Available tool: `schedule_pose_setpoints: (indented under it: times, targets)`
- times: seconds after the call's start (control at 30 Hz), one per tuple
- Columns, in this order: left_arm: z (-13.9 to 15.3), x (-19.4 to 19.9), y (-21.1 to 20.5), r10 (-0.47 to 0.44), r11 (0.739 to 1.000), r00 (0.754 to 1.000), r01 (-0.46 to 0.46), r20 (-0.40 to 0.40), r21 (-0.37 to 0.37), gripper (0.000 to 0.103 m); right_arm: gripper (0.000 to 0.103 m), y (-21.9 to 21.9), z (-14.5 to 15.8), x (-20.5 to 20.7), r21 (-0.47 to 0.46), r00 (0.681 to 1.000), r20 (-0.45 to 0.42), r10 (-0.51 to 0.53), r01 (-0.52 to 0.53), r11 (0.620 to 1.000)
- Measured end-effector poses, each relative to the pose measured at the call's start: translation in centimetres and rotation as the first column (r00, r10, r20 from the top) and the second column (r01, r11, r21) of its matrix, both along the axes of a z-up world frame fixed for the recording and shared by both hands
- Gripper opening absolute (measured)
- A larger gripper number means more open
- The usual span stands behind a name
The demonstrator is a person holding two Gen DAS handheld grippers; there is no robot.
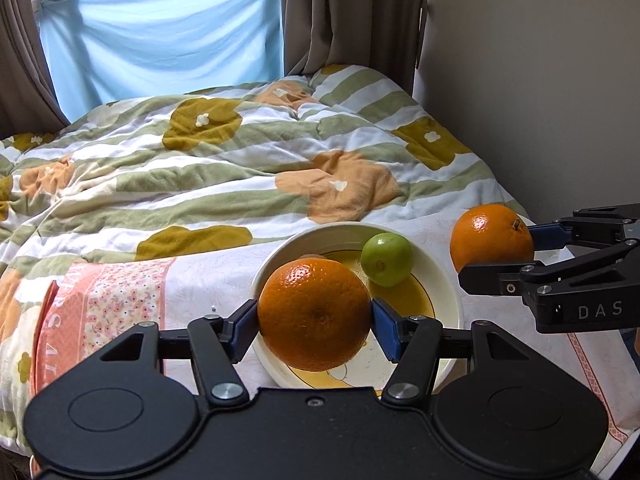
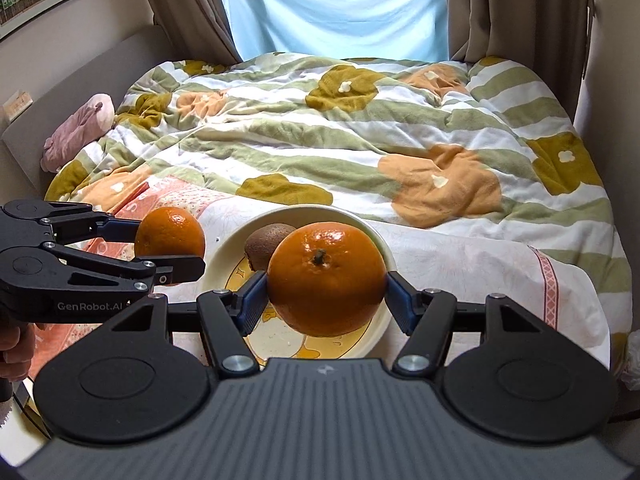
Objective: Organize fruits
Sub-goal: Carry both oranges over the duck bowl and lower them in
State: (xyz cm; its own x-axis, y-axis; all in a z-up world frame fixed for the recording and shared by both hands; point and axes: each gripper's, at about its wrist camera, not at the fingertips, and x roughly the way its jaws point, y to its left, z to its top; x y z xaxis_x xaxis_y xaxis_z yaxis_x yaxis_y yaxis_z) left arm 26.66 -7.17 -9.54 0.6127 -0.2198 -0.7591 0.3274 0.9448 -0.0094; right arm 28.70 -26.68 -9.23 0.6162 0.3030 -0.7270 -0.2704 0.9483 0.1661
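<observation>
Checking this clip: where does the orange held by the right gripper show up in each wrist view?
Left wrist view: the orange sits at the right edge, held in the right gripper, beside the plate.
Right wrist view: same orange, centre, in front of the plate.
Shared landmark: the cream plate.

- Both views are softly lit by daylight filtered through the window's blue sheet (image 1: 160, 40).
- Small glare spots are seen on the 2 oranges (image 1: 314, 314) (skins glossy).
- Edges are bent and darkened by fisheye distortion.
</observation>
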Motion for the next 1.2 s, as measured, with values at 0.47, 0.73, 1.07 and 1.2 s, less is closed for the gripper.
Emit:
schedule_pose_setpoints:
  times: [0.47, 0.73, 1.07, 1.2]
  targets:
    - [-6.1, 4.0, -3.3, 0.028, 0.996, 0.991, -0.016, -0.13, 0.091, 0.064, 0.078, -0.5, -4.4, 4.9, -0.004, 0.988, -0.097, 0.121, -0.122, 0.993]
    - [-6.9, 4.4, -3.8, 0.019, 0.991, 0.99, 0.0, -0.142, 0.132, 0.065, 0.078, -0.5, -5.0, 5.5, 0.012, 0.983, -0.109, 0.15, -0.15, 0.989]
    - [-3.8, 2.0, -2.9, 0.008, 0.991, 1.0, -0.004, -0.029, 0.131, 0.099, 0.078, -0.5, -4.5, 5.2, 0.002, 0.977, -0.115, 0.181, -0.182, 0.983]
    - [-3.4, 1.0, -2.3, 0.027, 0.992, 0.999, -0.024, -0.025, 0.122, 0.099, 0.078, -0.4, -4.8, 5.0, 0.01, 0.973, -0.121, 0.197, -0.197, 0.98]
